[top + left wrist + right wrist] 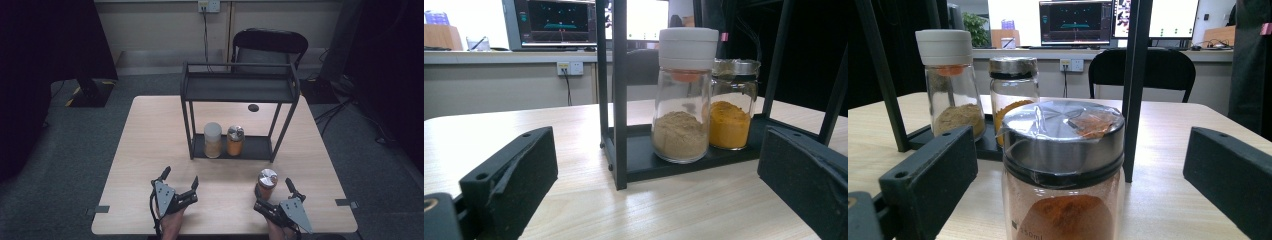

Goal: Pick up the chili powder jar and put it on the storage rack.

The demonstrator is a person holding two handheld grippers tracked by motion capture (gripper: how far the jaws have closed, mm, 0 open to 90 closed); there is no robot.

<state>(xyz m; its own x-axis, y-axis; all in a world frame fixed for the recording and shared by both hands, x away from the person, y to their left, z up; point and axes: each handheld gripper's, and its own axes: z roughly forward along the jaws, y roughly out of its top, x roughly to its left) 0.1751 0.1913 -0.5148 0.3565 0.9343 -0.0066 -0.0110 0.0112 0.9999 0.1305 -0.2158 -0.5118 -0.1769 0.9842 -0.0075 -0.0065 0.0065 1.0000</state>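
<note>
My right gripper (279, 195) sits at the table (150, 150) edge nearest me, jaws spread wide, nothing clamped. The silver-lid jar (267, 184) w/ red-orange powder stands upright on the bare wood in front of the rack (240, 90), just off the rack's right front leg, btwn that leg and my right gripper. In the right gripper view this jar (1063, 170) stands centred btwn my two jaws, gaps visible on both sides, so no contact w/ either pad; lid foil looks wrinkled, a bit of orange residue on top. My left gripper (180, 181) is also near my edge of the table, in front of the rack's left front leg, well apart from the silver-lid jar; jaws wide, empty. On the rack's lower shelf (255, 147): white-cap jar (212, 140) w/ tan powder, and just to its right the yellow-powder jar (235, 140), metal lid, the two side by side, touching or nearly, cannot tell which. Both upright. Rack's top shelf bare. Behind the rack, a small dark round spot (253, 107) on the wood; farther back a black chair (270, 42).
</note>
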